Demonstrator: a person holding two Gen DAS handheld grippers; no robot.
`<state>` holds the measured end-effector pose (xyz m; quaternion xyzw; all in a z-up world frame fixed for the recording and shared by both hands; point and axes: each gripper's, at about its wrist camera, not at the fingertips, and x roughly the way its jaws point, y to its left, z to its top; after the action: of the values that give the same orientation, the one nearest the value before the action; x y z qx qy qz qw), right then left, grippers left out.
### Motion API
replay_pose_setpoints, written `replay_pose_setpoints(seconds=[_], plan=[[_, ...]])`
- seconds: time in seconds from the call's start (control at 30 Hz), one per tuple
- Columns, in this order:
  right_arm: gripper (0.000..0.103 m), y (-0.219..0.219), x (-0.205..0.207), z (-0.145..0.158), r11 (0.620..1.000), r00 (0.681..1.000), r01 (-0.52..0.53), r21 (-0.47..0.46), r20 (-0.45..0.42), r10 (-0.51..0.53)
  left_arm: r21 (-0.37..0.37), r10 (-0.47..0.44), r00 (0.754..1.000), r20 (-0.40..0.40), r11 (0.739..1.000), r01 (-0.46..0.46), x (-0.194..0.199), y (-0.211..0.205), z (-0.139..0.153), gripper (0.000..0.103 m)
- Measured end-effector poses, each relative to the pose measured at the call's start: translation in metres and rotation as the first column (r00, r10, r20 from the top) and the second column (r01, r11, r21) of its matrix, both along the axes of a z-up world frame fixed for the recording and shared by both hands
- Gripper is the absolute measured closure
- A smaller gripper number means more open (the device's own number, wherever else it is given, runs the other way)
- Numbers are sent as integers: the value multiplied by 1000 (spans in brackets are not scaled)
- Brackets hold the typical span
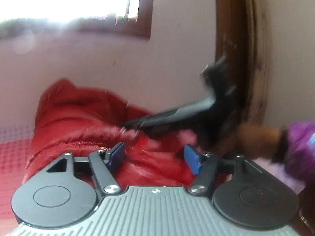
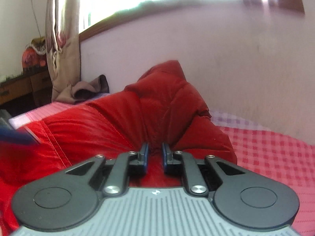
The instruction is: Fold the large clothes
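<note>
Right wrist view shows your right hand-held gripper [image 2: 155, 155] clamped on a bunched fold of the red padded jacket [image 2: 118, 118], which lies heaped on the checked bed [image 2: 275, 147]. Your left hand-held gripper [image 1: 155, 157] stands apart over the jacket, gripping nothing. You seem mid-fold; next, pinch a matching edge with the left and carry both across together.

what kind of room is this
Likely a bedroom: the red padded jacket lies on a bed with a pink checked cover, below a curtained window, with a wooden dresser nearby.
</note>
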<state>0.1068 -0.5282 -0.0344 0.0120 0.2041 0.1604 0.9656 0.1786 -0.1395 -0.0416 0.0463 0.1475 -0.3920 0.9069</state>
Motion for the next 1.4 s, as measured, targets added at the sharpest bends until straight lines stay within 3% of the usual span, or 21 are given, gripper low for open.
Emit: replay_pose_setpoints(seconds=[0.07, 0.17, 0.27, 0.53, 0.67, 0.8, 0.87, 0.97, 1.07, 1.17, 1.27, 1.4], plan=[[91, -9, -2, 0, 1000, 1000, -1, 27, -7, 1, 3, -9, 1000, 20, 1000, 8, -3, -1, -8, 34], [91, -15, -9, -5, 999, 1000, 28, -30, -6, -28, -12, -17, 1000, 6, 1000, 17, 1, -2, -13, 32], [91, -19, -6, -14, 998, 998, 57, -16, -30, -57, -12, -19, 1000, -1, 1000, 19, 5, -1, -14, 31], [92, -11, -8, -45, 986, 988, 150, -79, 47, -147, 15, -53, 999, 3, 998, 53, 12, -9, -25, 31], [91, -11, -6, -44, 985, 989, 147, -93, 30, -145, 21, -55, 998, -15, 998, 55, 15, -11, -27, 29], [89, -31, 8, -12, 991, 987, 133, -4, -93, -133, 29, -62, 998, -22, 998, 63, 18, -15, -28, 23], [88, -26, 5, 16, 987, 987, 155, -41, -33, -156, 22, -65, 998, -25, 998, 65, 19, -14, -29, 22], [88, -5, 8, 55, 991, 992, 114, -69, 59, -110, 20, -64, 998, -21, 998, 64, 20, -15, -29, 21], [88, 26, 34, 73, 984, 995, 71, -165, 78, -59, 14, -64, 998, -20, 998, 64, 19, -15, -30, 21], [89, 43, 82, 59, 954, 993, 89, -287, -45, -106, 10, -67, 998, -16, 998, 67, 20, -15, -33, 21], [89, 35, 119, 25, 968, 963, 70, -240, -236, -128, -6, -76, 997, -7, 997, 76, 16, -13, -35, 21], [90, 27, 134, 4, 977, 943, 64, -203, -309, -126, -13, -93, 996, 0, 996, 93, 14, -13, -37, 21]])
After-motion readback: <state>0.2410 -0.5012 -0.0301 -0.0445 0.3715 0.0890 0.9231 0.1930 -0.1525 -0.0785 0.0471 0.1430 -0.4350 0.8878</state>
